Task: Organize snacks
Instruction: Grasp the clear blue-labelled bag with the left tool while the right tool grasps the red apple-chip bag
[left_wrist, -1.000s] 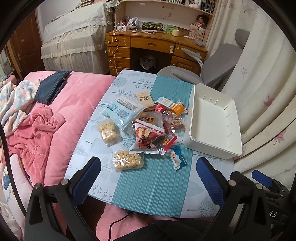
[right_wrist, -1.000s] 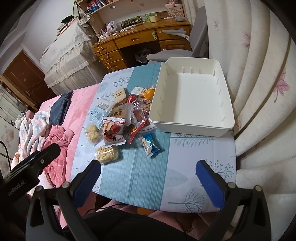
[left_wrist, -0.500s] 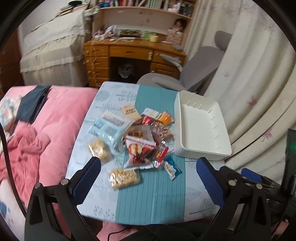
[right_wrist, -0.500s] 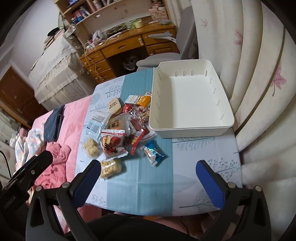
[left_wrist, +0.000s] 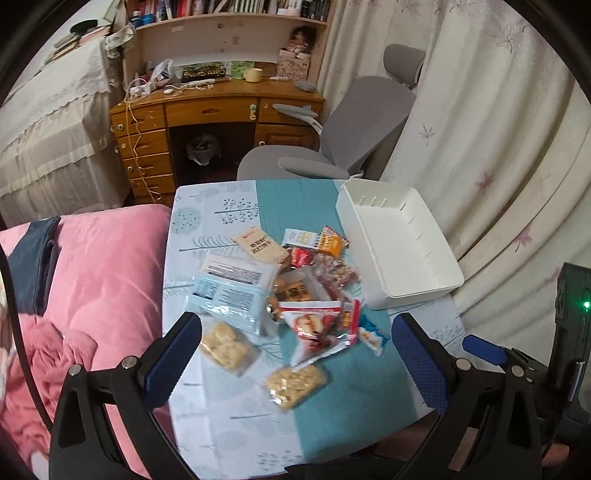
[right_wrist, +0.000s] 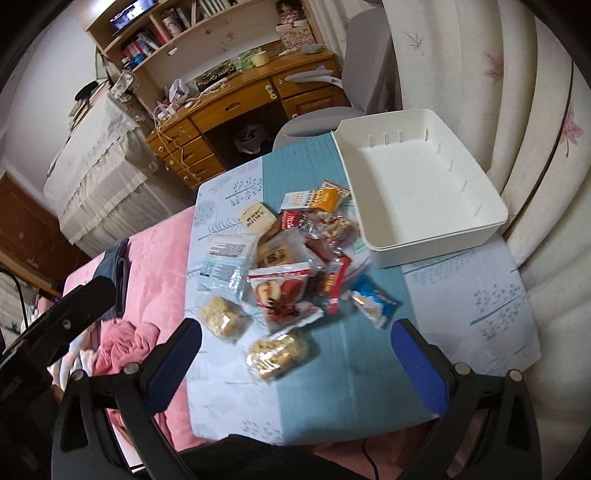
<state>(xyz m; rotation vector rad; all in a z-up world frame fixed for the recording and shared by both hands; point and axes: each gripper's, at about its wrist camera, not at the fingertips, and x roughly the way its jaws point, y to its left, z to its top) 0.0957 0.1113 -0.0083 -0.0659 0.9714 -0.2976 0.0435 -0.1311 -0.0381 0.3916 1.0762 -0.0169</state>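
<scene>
Broadly, largest first.
Bed: a pink quilted cover (left_wrist: 107, 266), soft and puffy, lies along the left edge of the table.
Table: a small rectangular top (left_wrist: 332, 402) under a cloth with a ribbed teal centre stripe and pale blue sides printed with trees.
Bin: a white rigid plastic tray (right_wrist: 439, 240), rectangular with rounded corners and slotted inner walls, stands on the table's far right part with nothing in it.
Snacks: a loose heap (left_wrist: 306, 284) of crinkly plastic packets lies on the table just left of the bin, none inside it.
Labels: the tan flat packet (left_wrist: 260, 245) bears dark characters too small to read; the pale blue pouch (left_wrist: 227, 299) carries fine print, unreadable.
Clear packs: two transparent bags of lumpy beige puffed pieces (right_wrist: 275, 352) lie nearest the grippers.
Left gripper (left_wrist: 295, 360): wide apart, blue textured pads (left_wrist: 170, 360), holding nothing, above the near edge.
Right gripper (right_wrist: 295, 360): likewise spread wide and empty.
</scene>
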